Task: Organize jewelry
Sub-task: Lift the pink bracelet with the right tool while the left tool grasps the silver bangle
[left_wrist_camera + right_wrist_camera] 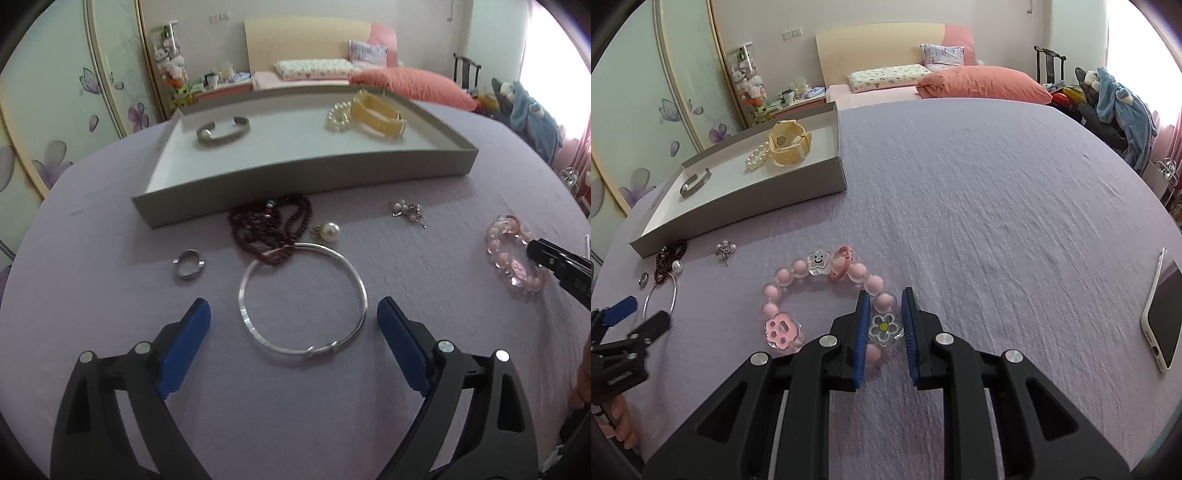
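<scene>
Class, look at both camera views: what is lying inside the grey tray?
Inside the grey tray lie a silver cuff, a pearl bracelet and a yellow band. The near wall hides a strip of the tray floor in the left view.

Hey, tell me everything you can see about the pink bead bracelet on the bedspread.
The pink bead bracelet lies flat on the purple bedspread, a loop of glossy round pink beads that look like glass or plastic. Charms sit among them: a clear smiling star, a pink paw, a grey flower with a yellow centre, and a pink ring-shaped piece. The right gripper has its jaws astride the flower section, nearly closed, whether pressing is unclear.
</scene>
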### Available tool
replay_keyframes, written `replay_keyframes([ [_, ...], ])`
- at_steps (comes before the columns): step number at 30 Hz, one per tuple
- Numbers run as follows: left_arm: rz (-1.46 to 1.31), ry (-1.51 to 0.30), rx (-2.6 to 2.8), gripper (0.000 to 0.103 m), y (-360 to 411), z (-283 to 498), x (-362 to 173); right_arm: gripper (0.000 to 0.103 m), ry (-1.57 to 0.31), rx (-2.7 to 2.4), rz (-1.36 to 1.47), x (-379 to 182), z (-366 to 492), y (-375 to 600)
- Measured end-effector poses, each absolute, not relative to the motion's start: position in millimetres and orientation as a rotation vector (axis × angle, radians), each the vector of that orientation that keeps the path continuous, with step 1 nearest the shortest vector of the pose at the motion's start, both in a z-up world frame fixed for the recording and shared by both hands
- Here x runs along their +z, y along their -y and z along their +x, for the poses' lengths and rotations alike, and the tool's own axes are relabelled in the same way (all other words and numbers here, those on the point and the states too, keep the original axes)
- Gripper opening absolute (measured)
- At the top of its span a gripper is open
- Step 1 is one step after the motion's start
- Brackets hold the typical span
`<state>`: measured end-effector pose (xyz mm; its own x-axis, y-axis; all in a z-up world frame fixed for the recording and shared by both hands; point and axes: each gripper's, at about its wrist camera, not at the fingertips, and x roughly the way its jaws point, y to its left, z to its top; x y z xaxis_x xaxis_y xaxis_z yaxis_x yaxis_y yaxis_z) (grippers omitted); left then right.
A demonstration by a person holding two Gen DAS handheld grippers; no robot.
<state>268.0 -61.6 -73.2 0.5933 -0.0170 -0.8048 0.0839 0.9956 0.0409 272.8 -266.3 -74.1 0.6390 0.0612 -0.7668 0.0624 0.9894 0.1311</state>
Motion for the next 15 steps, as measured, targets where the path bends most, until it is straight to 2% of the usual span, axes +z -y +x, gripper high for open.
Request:
replay_keyframes([
  [10,0.018,-0.943,-0.003,0.089,64,280,-74,0.019,-0.877,0.015,0.167,-74,271,273],
  [13,0.014,-0.939,0.004,0.084,62,278,-73,0.019,-0.877,0.016,0.167,-73,272,273],
  [15,0.014,-0.927,0.002,0.070,62,277,-71,0.019,-0.878,0.015,0.165,-73,272,273],
])
